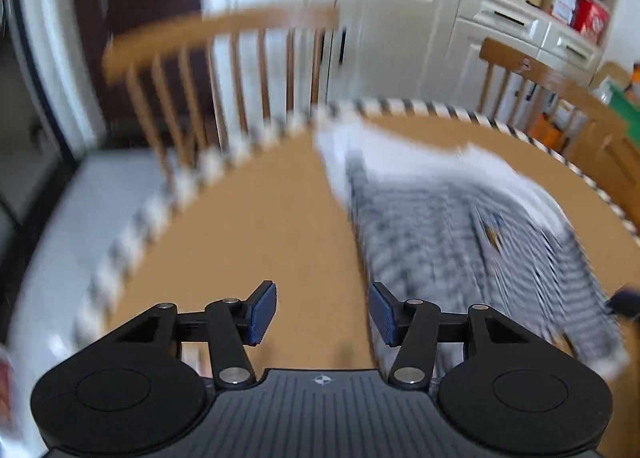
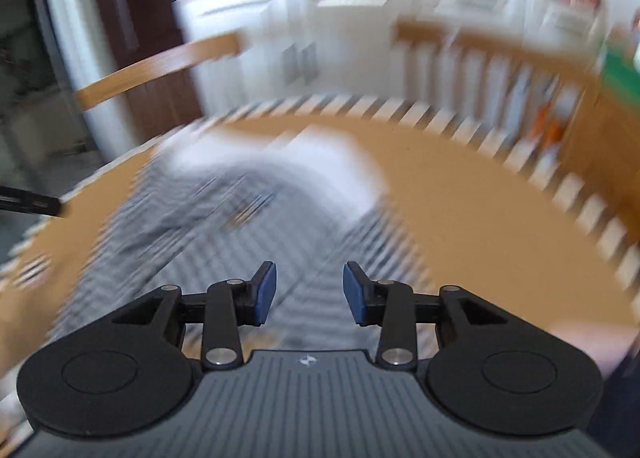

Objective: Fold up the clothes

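Striped garment [image 1: 460, 226] lies on round wooden table [image 1: 248, 218] beside chairs [image 1: 224, 58].

left gripper [image 1: 322, 313]: jaws apart, nothing between the blue pads, pointing steeply downward | right gripper [image 2: 309, 293]: jaws apart, narrower gap, nothing held, also angled down

Motion blur smears the striped garment [image 1: 460, 226] and chairs [image 1: 224, 58].

No text or label can be read (both views are blurred).
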The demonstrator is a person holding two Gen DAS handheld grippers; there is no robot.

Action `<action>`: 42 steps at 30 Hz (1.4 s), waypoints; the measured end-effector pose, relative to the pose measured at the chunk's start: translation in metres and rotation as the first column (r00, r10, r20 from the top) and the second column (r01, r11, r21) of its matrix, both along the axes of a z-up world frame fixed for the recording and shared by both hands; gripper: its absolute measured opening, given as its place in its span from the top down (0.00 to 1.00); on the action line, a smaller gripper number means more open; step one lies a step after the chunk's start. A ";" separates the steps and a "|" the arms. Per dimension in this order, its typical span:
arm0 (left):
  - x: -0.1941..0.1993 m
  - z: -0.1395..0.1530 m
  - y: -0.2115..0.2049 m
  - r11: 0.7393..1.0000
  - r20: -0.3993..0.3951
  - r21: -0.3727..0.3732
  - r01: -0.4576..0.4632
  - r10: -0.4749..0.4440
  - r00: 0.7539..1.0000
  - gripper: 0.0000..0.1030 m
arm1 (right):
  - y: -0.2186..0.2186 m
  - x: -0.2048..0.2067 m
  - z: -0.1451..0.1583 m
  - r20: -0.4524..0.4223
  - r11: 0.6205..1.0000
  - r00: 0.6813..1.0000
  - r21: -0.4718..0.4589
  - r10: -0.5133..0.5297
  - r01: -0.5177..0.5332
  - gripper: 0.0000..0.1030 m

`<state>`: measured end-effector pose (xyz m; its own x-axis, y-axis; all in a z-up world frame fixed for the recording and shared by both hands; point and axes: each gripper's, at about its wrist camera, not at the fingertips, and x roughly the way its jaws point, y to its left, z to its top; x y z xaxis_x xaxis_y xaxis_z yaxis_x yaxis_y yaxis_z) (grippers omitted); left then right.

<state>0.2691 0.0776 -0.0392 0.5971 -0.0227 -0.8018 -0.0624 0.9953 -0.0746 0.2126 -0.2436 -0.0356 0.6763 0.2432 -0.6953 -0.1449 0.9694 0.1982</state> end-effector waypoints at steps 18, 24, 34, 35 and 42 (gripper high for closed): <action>-0.230 -0.017 0.016 0.992 0.064 -0.067 0.104 -0.100 0.993 0.31 | 0.172 -0.123 -0.018 -0.181 0.942 0.937 0.213 0.297 -0.258 0.95; -0.266 0.023 0.067 0.998 0.180 -0.053 -0.030 0.040 0.983 0.25 | 0.223 -0.143 0.044 0.034 0.898 0.918 0.199 0.394 -0.393 0.95; -0.290 0.007 0.113 0.987 0.137 -0.069 -0.143 0.151 0.979 0.22 | 0.197 -0.157 0.022 -0.086 0.946 0.966 0.244 0.242 -0.215 0.61; -0.289 -0.003 0.109 0.989 0.123 -0.078 -0.126 0.135 0.983 0.22 | 0.184 -0.158 0.015 -0.122 0.967 0.976 0.206 0.178 -0.150 0.61; -0.251 -0.049 0.073 0.991 0.151 -0.072 -0.112 0.121 0.981 0.23 | 0.176 -0.145 -0.014 -0.221 0.991 0.975 0.131 0.019 0.010 0.68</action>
<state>0.0176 0.1510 -0.0881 0.7151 0.0066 -0.6990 -0.1605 0.9748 -0.1549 0.0677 -0.0679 -0.0493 0.5082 0.3445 -0.7893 -0.0877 0.9324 0.3505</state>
